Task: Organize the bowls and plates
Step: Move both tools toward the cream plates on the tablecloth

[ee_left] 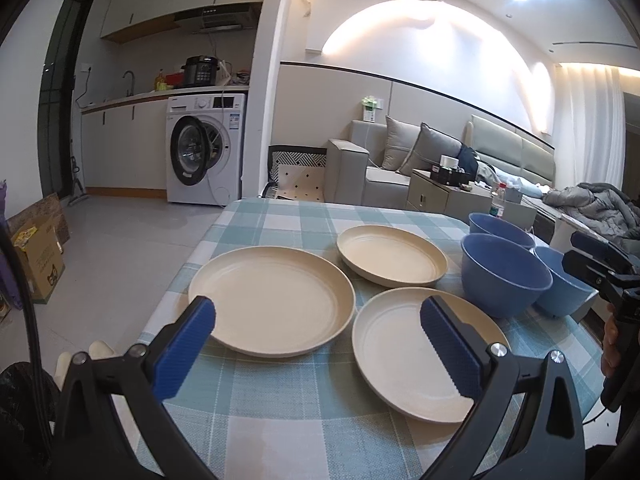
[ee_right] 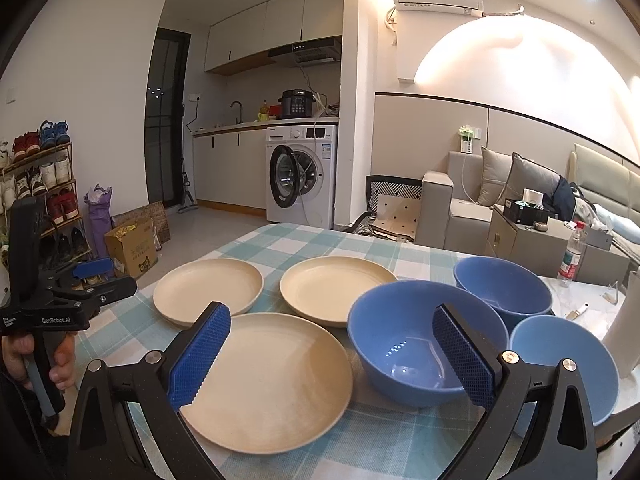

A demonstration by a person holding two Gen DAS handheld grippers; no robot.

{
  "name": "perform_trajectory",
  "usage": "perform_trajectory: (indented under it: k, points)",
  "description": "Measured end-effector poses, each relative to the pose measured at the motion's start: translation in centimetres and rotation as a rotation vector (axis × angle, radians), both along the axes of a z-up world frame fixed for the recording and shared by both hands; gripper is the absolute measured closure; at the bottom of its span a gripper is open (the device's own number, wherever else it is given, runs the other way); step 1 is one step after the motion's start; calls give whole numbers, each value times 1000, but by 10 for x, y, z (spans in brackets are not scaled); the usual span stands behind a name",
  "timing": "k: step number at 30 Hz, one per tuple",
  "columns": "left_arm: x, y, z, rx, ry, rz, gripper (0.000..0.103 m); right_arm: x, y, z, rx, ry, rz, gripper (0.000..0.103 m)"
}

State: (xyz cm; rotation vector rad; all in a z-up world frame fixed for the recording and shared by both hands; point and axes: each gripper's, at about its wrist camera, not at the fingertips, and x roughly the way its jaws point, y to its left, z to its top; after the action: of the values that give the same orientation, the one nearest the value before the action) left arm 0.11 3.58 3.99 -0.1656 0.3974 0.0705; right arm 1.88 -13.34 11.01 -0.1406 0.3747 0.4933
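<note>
Three cream plates lie apart on the checked tablecloth: a left plate [ee_left: 272, 300] [ee_right: 208, 290], a far plate [ee_left: 392, 256] [ee_right: 338, 288] and a near plate [ee_left: 420, 352] [ee_right: 272, 380]. Three blue bowls stand to their right: a middle bowl [ee_left: 504, 276] [ee_right: 416, 352], a far bowl [ee_left: 500, 228] [ee_right: 504, 288] and a lighter right bowl [ee_left: 560, 284] [ee_right: 568, 364]. My left gripper [ee_left: 320, 340] hovers open over the gap between the left and near plates, holding nothing. My right gripper [ee_right: 332, 352] is open above the near plate and middle bowl, also holding nothing.
The table [ee_left: 280, 420] ends at a left edge above tiled floor. A plastic bottle [ee_right: 572, 256] stands past the far bowl, and a white upright object [ee_right: 624, 328] is at the right. A sofa [ee_left: 380, 168] and cabinet lie beyond. A hand [ee_right: 24, 356] holds the left gripper's handle.
</note>
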Motion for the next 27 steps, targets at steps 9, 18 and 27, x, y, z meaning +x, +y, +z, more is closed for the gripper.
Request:
perform_trajectory:
  k: [9, 18, 27]
  points:
    - [8, 21, 3, 21, 52, 115, 0, 17, 28, 12, 8, 19, 38, 0]
    - [10, 39, 13, 17, 1, 167, 0, 30, 59, 13, -29, 53, 78, 0]
    - [21, 52, 27, 42, 35, 187, 0, 57, 88, 10, -22, 121, 120, 0]
